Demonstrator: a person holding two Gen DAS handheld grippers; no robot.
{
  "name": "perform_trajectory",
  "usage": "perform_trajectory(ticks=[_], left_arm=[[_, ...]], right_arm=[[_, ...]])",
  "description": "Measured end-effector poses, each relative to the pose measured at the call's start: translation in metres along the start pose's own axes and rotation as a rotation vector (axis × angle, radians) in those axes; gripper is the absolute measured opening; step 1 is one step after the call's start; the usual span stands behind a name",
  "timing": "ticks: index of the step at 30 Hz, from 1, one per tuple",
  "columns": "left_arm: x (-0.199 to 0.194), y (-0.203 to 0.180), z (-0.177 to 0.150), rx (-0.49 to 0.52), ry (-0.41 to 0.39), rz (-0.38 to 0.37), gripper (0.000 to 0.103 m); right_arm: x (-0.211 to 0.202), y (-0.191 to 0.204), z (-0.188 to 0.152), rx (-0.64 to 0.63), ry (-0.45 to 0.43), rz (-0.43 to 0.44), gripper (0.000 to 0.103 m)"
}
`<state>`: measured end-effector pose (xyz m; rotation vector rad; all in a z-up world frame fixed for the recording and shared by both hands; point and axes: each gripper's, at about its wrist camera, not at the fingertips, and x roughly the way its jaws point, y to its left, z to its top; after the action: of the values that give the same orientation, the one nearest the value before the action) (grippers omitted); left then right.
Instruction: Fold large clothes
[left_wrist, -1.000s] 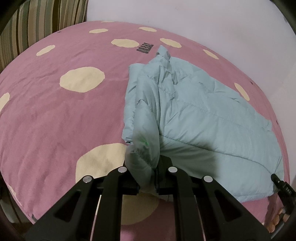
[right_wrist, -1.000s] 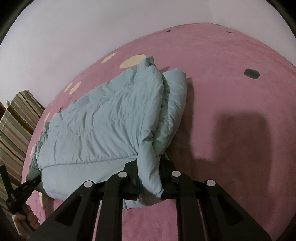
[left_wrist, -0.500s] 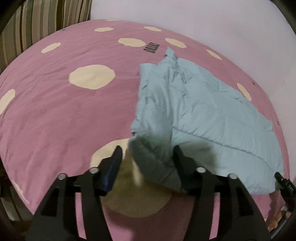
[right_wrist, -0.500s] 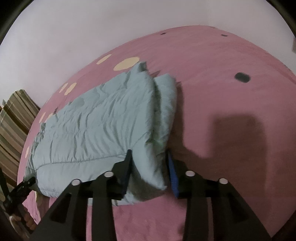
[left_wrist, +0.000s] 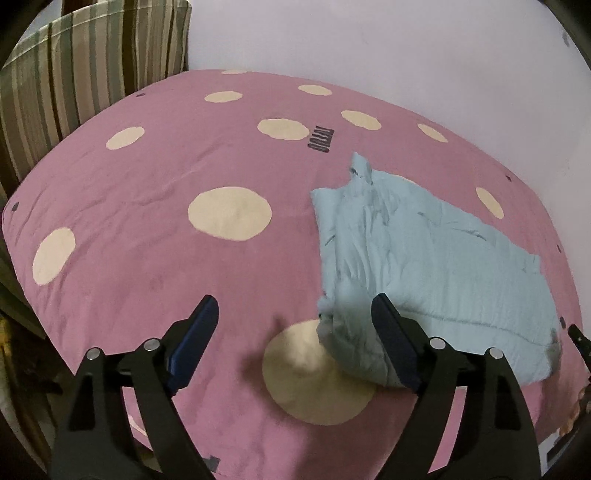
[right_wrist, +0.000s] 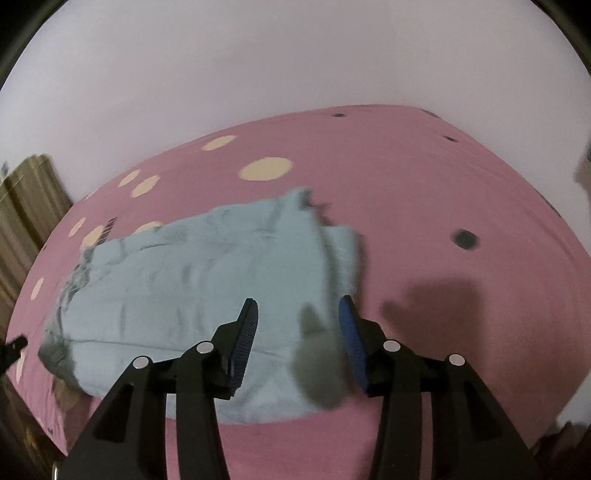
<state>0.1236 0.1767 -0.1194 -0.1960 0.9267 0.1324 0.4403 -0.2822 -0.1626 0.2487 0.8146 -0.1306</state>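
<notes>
A light blue quilted jacket (left_wrist: 436, 266) lies folded on the pink bed cover (left_wrist: 155, 184) with cream dots. In the left wrist view it lies at the right, and my left gripper (left_wrist: 291, 317) is open and empty, raised above the jacket's near left corner. In the right wrist view the jacket (right_wrist: 207, 280) lies in the middle and left. My right gripper (right_wrist: 299, 317) is open and empty above the jacket's near right edge.
A striped headboard or cushion (left_wrist: 74, 74) stands at the far left of the bed. A pale wall (left_wrist: 369, 48) runs behind it. The other gripper's tip (left_wrist: 580, 339) shows at the right edge. The bed's near edge is close below both grippers.
Both grippers were shut on the jacket's near corners one second ago. They have opened, let go of the jacket and drawn back and up. The jacket now lies flat on the bed.
</notes>
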Motion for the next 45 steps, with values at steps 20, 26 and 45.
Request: perform_trajectory(ticks=[20, 26, 45], left_arm=[[0.05, -0.035, 0.036, 0.073, 0.035, -0.009, 0.085], [0.072, -0.04, 0.045, 0.076, 0.064, -0.012, 0.085], [0.146, -0.056, 0.032, 0.103, 0.201, -0.096, 0.05]], right_arm=[[0.062, 0.138, -0.022, -0.206, 0.172, 0.069, 0.032], [0.073, 0.142, -0.041, -0.25, 0.166, 0.028, 0.032], [0.073, 0.144, -0.047, -0.262, 0.143, 0.03, 0.032]])
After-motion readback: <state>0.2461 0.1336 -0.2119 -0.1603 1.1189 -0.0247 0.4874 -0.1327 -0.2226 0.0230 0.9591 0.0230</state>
